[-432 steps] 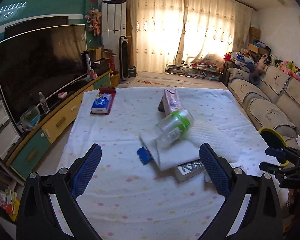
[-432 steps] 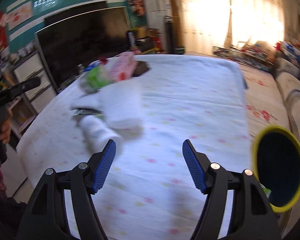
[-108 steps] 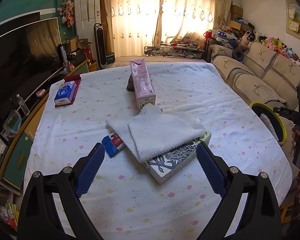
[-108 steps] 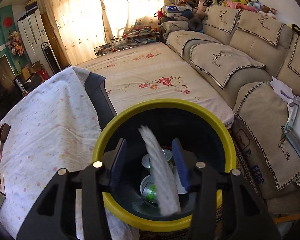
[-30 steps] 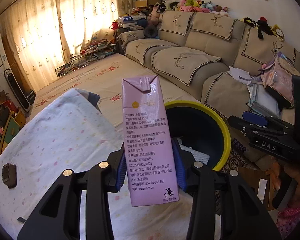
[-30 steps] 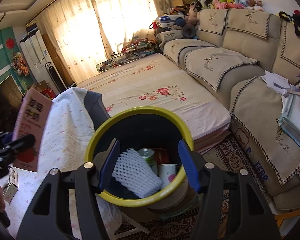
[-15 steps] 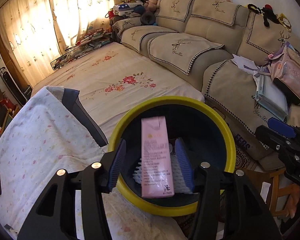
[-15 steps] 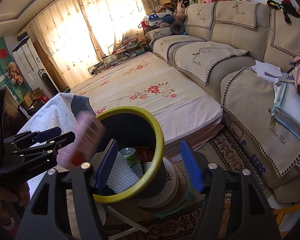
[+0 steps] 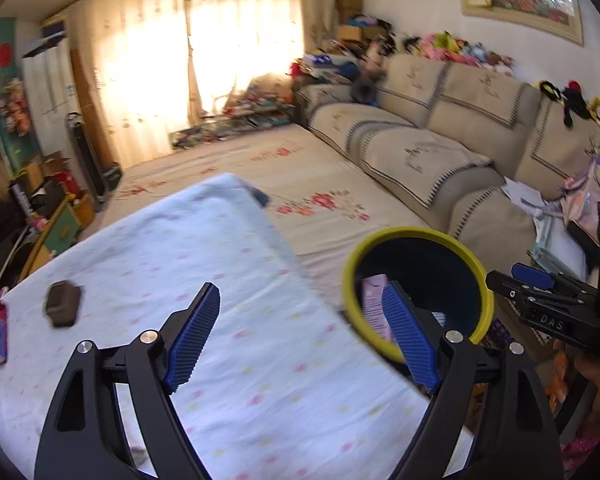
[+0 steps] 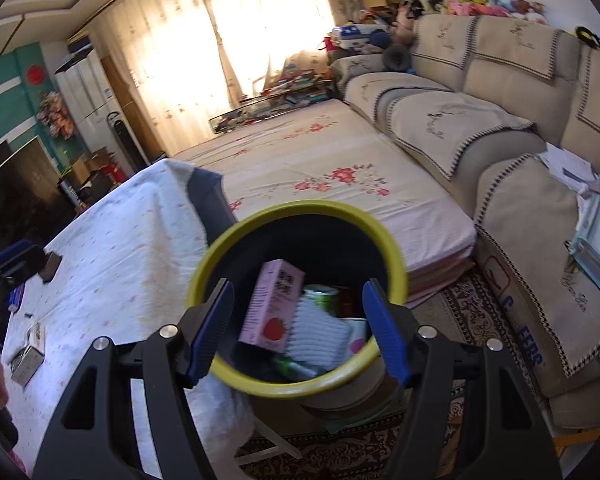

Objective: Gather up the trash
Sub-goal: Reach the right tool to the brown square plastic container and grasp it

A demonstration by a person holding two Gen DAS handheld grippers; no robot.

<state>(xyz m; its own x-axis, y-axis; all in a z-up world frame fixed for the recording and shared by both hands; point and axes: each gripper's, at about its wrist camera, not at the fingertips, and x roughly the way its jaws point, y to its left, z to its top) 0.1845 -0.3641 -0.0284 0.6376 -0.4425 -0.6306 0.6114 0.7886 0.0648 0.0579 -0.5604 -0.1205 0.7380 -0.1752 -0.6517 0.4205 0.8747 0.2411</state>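
Both tools stand open with nothing between their blue pads. Left tool (image 9: 304, 336) hangs over the edge of the counter (image 9: 220, 352), its jaws having just been opening wide, empty. Right tool (image 10: 298, 328) hovers above the bin (image 10: 220, 364), its jaws also having just been opening a little, gripping nothing; in the left wrist view its black body bears the letters "DAS".

Writing elsewhere: the sofa (image 10: 540, 320) front shows blue letters that look like "FERS", though this is only partly readable. A code patch is printed on the carton's top end; its small print cannot be read.

In the bin lies the pink carton (image 10: 270, 306), a tall milk-type box with a strawberry picture near its lower end, tilted and leaning against a white ribbed foam sleeve (image 10: 320, 336). Beside them sit a green-topped container (image 10: 320, 292) and other bits too dark to tell. This bin is black inside with a yellow rim and stands just beside the counter's corner.

On the dotted white cloth of the counter remain a small dark object (image 9: 63, 309) and a patterned box (image 10: 27, 360), well apart from the bin.
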